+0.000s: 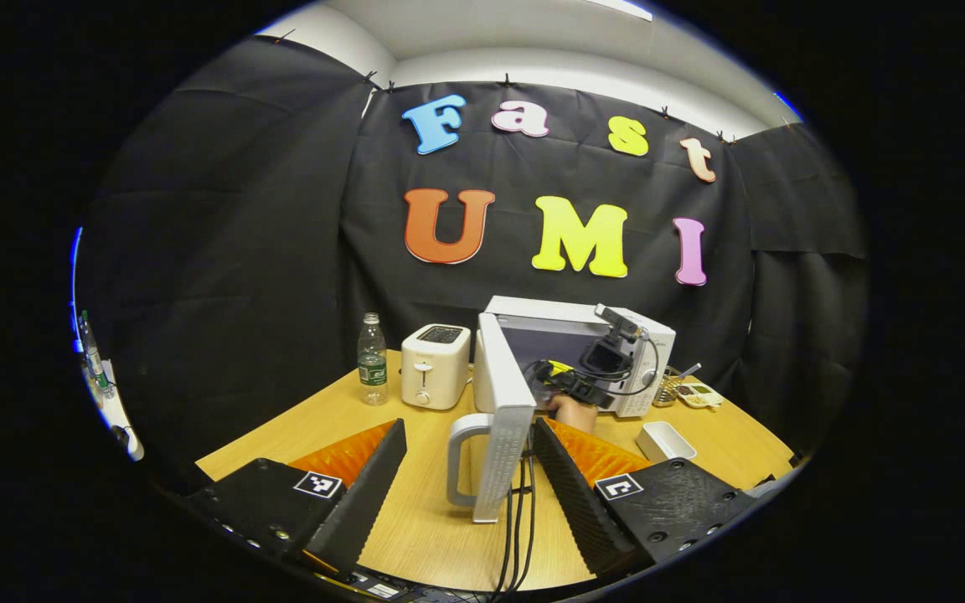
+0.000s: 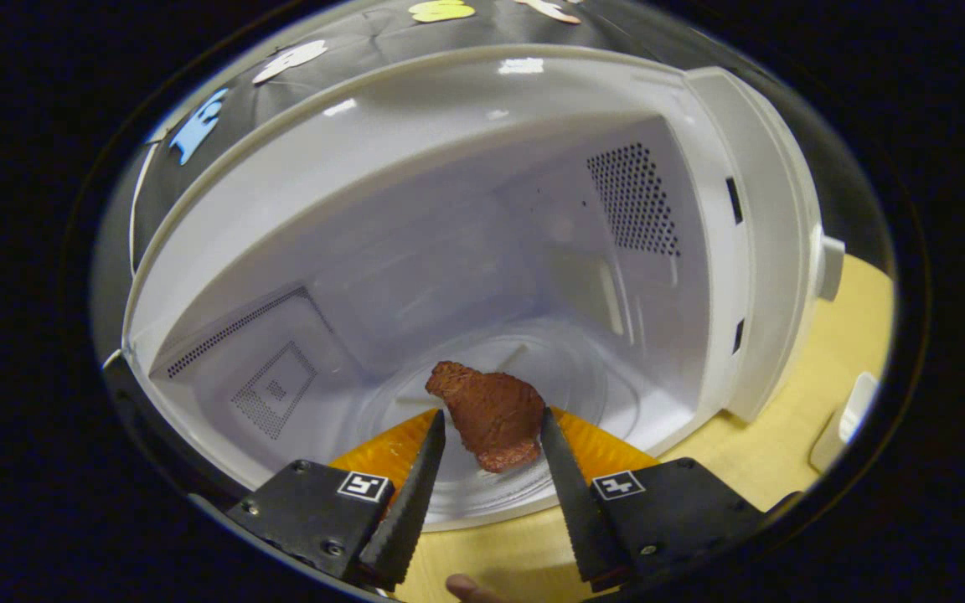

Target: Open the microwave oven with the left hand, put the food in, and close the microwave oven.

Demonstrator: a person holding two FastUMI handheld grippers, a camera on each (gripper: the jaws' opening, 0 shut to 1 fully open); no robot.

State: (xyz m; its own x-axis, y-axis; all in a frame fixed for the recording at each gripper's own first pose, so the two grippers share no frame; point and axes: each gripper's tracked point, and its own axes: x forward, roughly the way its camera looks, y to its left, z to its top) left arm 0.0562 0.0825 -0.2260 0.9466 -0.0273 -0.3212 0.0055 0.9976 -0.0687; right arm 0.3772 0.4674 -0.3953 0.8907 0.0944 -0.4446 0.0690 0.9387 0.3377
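The white microwave (image 1: 646,339) stands at the back of the wooden table, its door (image 1: 503,419) swung wide open and seen edge-on, handle (image 1: 463,456) towards me. My left gripper (image 1: 470,429) is open just short of the door, with nothing pressed between its fingers. A hand holds the right gripper (image 1: 596,368) at the oven's mouth. In the right gripper view, my right gripper (image 2: 491,427) reaches into the cavity (image 2: 449,251), shut on a brown piece of meat (image 2: 491,414) low over the glass turntable (image 2: 566,377).
A white toaster (image 1: 435,364) and a water bottle (image 1: 372,360) stand left of the microwave. A small white tray (image 1: 667,440) and a few small items (image 1: 688,389) lie to its right. Cables (image 1: 520,519) run under the door towards the table's front edge.
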